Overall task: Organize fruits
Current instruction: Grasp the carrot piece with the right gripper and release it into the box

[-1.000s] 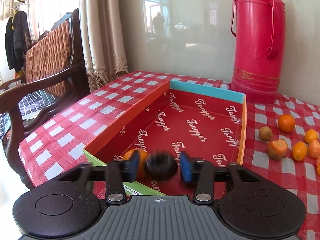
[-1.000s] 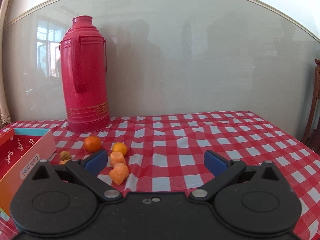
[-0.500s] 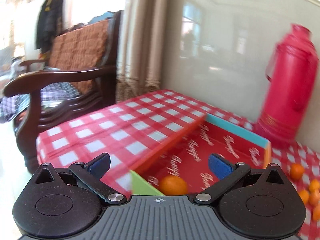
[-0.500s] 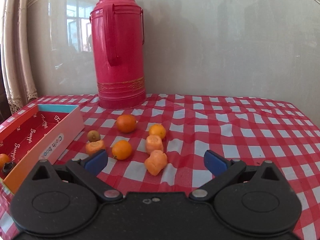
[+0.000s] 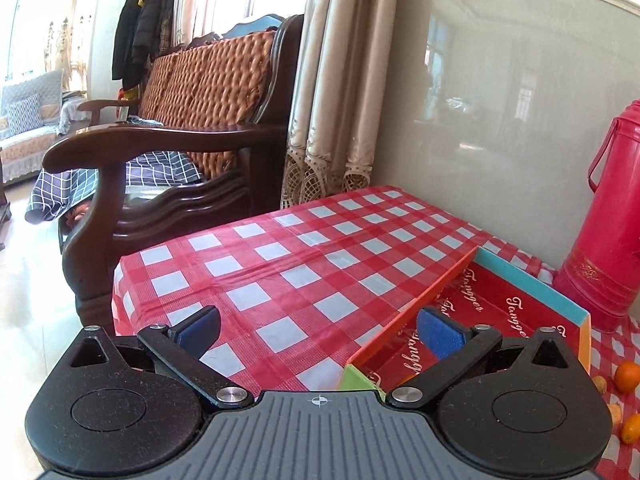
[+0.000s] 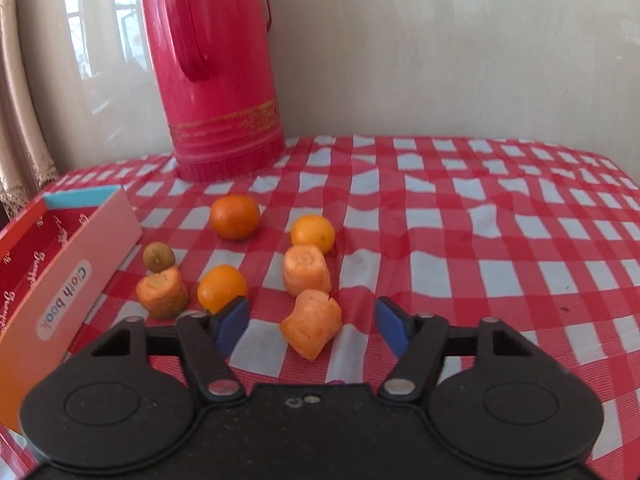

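My right gripper is open, its blue pads on either side of an orange carrot chunk lying on the checked cloth. Beyond it stand another carrot chunk and a third one, three oranges and a small brown fruit. The red open box is at the left. My left gripper is open and empty, over the box's near left corner. Oranges show at its far right edge.
A tall red thermos stands against the wall behind the fruit, also in the left wrist view. A wooden armchair and curtain are left of the table. The table's left edge drops to the floor.
My left gripper released a dark fruit into the box, opened and swung left and back. My right gripper moved down and forward so the carrot chunk now lies between its pads, which have narrowed.
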`<action>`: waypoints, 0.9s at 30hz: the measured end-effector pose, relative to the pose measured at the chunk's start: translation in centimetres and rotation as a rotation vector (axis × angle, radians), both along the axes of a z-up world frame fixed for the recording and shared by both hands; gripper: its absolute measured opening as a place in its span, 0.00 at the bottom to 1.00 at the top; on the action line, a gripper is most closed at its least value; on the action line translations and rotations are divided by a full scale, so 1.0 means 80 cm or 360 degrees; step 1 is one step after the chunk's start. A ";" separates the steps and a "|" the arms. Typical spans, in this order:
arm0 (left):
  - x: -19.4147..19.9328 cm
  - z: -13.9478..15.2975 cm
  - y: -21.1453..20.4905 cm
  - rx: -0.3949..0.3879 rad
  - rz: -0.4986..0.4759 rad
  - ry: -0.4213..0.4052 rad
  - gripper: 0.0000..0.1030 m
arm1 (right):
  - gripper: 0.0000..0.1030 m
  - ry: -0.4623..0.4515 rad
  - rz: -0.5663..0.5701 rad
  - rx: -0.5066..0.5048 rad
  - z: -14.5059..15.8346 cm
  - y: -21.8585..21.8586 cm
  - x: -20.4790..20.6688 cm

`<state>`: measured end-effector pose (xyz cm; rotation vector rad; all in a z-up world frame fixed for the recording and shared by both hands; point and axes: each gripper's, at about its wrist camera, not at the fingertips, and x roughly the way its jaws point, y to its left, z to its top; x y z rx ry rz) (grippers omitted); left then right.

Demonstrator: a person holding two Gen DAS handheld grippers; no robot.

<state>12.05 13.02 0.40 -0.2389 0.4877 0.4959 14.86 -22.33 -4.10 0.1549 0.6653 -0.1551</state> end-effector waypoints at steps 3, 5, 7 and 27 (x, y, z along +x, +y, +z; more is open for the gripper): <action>0.000 0.000 0.000 0.0009 -0.0002 0.0007 1.00 | 0.41 0.0029 -0.0005 -0.0010 -0.006 0.001 0.004; 0.001 0.000 0.001 0.0011 0.0001 0.0011 1.00 | 0.39 0.0032 -0.0011 -0.0045 -0.007 0.002 0.006; 0.000 0.000 0.003 0.0003 0.0006 0.0012 1.00 | 0.33 0.0029 -0.0015 -0.0071 -0.007 0.003 0.007; -0.006 -0.007 0.045 -0.0117 0.0167 0.0051 1.00 | 0.23 -0.0395 0.0323 0.0062 0.043 0.046 -0.039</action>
